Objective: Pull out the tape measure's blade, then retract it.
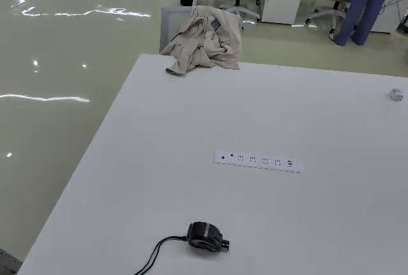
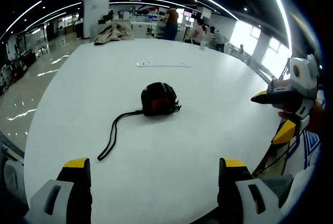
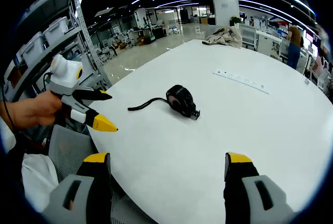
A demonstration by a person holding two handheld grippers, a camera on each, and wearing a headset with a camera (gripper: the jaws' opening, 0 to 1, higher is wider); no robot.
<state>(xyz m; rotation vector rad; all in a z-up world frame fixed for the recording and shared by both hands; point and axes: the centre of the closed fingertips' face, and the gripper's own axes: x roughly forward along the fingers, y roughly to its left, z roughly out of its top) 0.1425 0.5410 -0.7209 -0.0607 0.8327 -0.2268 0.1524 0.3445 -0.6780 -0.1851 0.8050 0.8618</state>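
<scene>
Down by the near edge of the white table (image 1: pixel 191 115), both tools hover clear of it. The left gripper (image 2: pixel 155 164) has its jaws spread wide with nothing between them, and the right gripper (image 3: pixel 169 164) gapes just as wide, also empty. Beyond them sits the black tape measure (image 1: pixel 205 237), flat on the top close to the near edge, its cord (image 1: pixel 156 256) trailing left. Farther out lies a white power strip (image 1: pixel 257 160), and at the far edge a beige jacket (image 1: pixel 204 40) is heaped over a chair.
</scene>
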